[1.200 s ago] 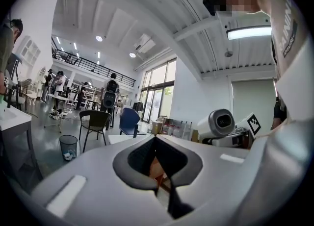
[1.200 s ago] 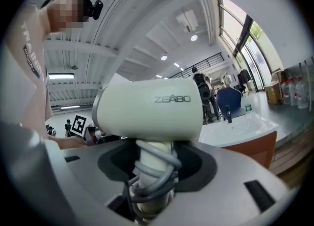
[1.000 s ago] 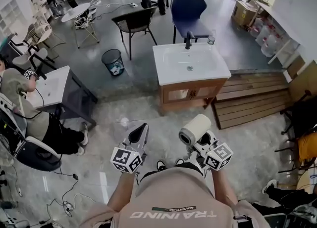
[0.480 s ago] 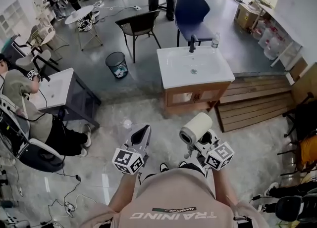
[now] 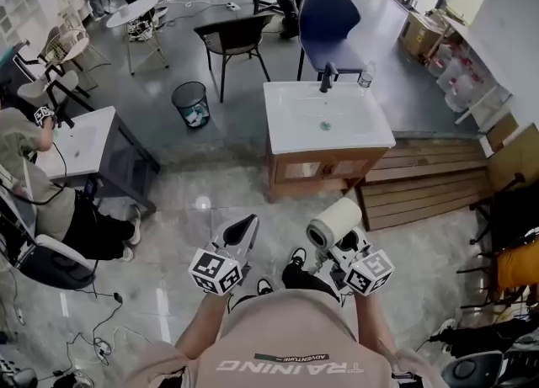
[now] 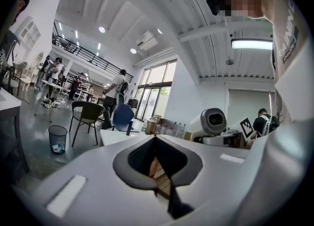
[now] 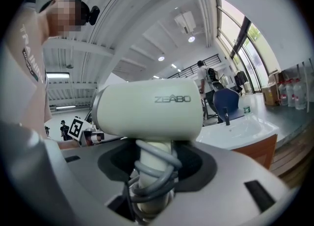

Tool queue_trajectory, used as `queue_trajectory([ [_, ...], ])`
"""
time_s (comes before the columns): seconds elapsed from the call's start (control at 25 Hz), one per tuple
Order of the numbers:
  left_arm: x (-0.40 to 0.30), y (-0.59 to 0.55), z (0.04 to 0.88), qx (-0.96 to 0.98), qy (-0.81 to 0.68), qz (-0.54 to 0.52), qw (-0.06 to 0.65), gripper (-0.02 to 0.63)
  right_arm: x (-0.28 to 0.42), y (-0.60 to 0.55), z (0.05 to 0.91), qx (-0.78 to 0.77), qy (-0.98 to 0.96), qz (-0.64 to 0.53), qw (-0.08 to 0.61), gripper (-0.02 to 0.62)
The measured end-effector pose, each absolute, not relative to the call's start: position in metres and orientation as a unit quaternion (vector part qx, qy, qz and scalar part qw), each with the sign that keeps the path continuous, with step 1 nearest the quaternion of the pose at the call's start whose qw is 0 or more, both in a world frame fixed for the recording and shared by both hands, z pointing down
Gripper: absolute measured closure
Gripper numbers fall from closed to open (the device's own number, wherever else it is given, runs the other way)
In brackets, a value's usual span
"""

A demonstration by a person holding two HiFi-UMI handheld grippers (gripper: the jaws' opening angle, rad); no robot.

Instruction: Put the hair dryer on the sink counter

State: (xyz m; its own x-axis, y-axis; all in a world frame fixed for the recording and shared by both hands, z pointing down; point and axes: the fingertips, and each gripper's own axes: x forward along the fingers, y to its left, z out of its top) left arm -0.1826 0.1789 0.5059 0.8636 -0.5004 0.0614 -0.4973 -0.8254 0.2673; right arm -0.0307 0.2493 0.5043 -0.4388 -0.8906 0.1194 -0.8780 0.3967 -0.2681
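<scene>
The cream hair dryer stands upright in my right gripper, whose jaws are shut on its handle with the grey cord coiled round it. In the right gripper view its barrel fills the middle and the handle sits between the jaws. The white sink counter on a wooden cabinet stands some way ahead, with a black tap at its back. My left gripper is held beside the right one, shut and with nothing in it. In the left gripper view its jaws meet at the tips.
A black chair and a blue chair stand behind the sink. A bin is to its left, wooden steps to its right. A seated person and a dark desk are at the left. Cables lie on the floor.
The view has moved forward and the sink counter now lies a little nearer. Both grippers keep their pose, the hair dryer still held in the right one.
</scene>
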Motion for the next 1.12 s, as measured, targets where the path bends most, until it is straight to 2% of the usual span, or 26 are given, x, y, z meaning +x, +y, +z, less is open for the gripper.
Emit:
queue_trajectory([
  [0.28, -0.151, 0.131, 0.499, 0.953, -0.267, 0.011, 0.141, 0.598, -0.002, 0.197, 0.510, -0.512, 0.843, -0.161, 0.023, 0.380],
  [0.64, -0.072, 0.065, 0.460, 0.961, -0.263, 0.003, 0.088, 0.598, 0.070, 0.128, 0.499, -0.498, 0.851, -0.158, 0.059, 0.380],
  [0.88, -0.030, 0.049, 0.477, 0.960, -0.267, 0.034, 0.074, 0.598, 0.113, 0.097, 0.512, -0.494, 0.851, -0.163, 0.073, 0.380],
  [1.12, -0.007, 0.035, 0.492, 0.953, -0.280, 0.041, 0.109, 0.598, 0.131, 0.072, 0.525, -0.473, 0.857, -0.187, 0.076, 0.380],
])
